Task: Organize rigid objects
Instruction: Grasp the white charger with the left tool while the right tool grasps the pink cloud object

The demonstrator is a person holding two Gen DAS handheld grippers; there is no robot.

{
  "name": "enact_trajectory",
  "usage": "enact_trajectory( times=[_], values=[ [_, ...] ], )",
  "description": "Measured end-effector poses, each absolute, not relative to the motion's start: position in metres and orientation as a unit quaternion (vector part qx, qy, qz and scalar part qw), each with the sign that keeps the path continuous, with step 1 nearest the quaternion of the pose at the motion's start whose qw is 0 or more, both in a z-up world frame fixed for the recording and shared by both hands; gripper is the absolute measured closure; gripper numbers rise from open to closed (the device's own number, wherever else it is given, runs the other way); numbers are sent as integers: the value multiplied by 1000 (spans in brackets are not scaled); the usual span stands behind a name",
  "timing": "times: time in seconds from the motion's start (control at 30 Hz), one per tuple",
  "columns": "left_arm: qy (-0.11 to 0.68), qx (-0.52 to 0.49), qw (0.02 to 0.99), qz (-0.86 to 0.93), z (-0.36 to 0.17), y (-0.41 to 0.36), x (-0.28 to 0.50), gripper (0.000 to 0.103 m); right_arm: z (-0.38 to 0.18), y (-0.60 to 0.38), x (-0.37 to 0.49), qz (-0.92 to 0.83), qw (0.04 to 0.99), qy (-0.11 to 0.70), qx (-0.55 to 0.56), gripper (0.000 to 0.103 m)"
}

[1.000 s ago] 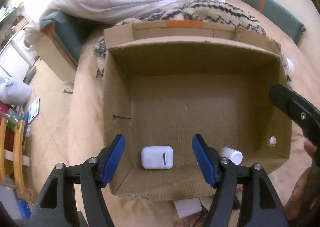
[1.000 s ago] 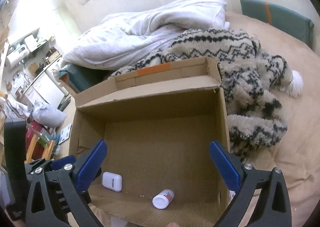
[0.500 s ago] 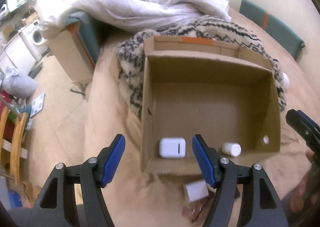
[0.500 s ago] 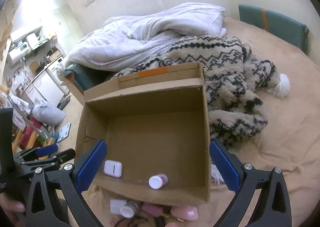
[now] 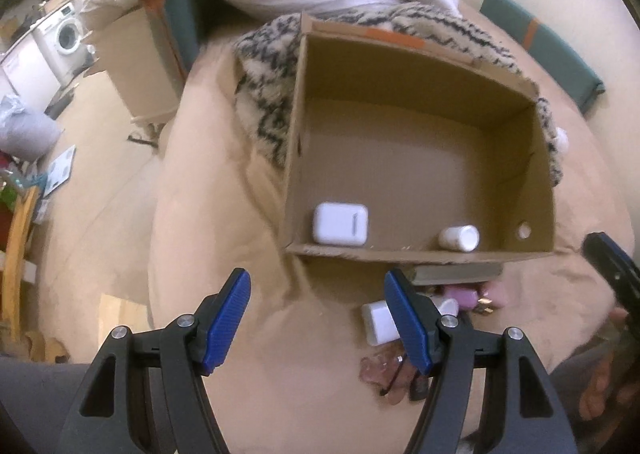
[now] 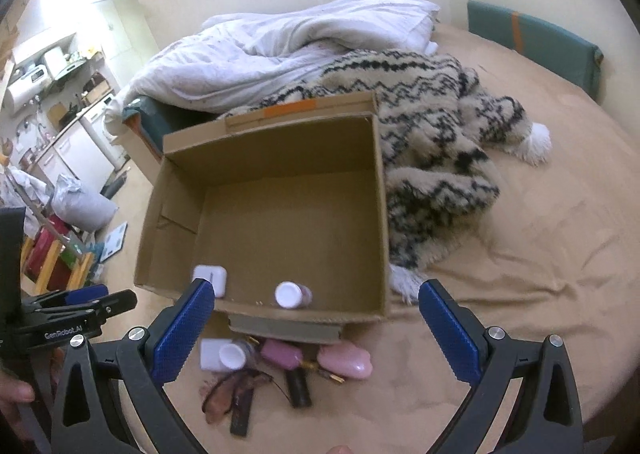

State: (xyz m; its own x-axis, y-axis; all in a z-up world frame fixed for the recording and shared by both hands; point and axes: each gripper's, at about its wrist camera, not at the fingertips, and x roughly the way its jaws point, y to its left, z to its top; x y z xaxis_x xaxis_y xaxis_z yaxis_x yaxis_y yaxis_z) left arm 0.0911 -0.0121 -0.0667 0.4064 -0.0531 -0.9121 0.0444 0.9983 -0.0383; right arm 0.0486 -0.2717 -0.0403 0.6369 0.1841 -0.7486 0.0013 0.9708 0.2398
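Note:
An open cardboard box (image 5: 416, 254) (image 6: 264, 142) sits on the tan bed. Inside, near its front wall, lie a white earbud case (image 5: 340, 223) (image 6: 210, 278) and a small white-capped bottle (image 5: 459, 238) (image 6: 292, 294). In front of the box lies a heap of small items: a white block (image 5: 378, 324) (image 6: 210, 354), a white-capped jar (image 6: 233, 355), pink cases (image 6: 346, 360), a dark tube (image 6: 298, 384) and sunglasses (image 6: 228, 390). My left gripper (image 5: 318, 318) hovers open over the sheet before the box, nothing between its pads. My right gripper (image 6: 316, 328) is open wide above the heap.
A black-and-cream patterned blanket (image 6: 432, 142) lies against the box's far and right sides, a white duvet (image 6: 288, 50) behind it. The bed edge drops to the floor at the left (image 5: 120, 182). Open sheet spreads to the right (image 6: 540, 254).
Both grippers have drawn back from over the box toward the bed's near side. The box now sits farther off and the heap of small items in front of it has come into view.

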Motion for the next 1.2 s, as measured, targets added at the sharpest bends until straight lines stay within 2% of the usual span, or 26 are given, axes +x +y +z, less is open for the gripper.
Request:
enact_trajectory(
  times=[0.5,0.83,1.13,1.17,1.2],
  values=[
    [612,-39,790,-6,-108,-6,100,36,-82,-271,63,30,847,511,142,0],
    [674,-42,737,-30,-164,-53,110,36,-87,-279,64,18,841,518,157,0],
    [688,-41,723,-43,-184,-72,117,37,-93,-284,65,9,835,526,164,0],
    [689,-39,722,-45,-185,-72,116,37,-93,-283,66,9,834,526,163,0],
    [686,-34,725,-47,-184,-73,115,46,-94,-283,66,10,834,527,163,0]
  ],
)
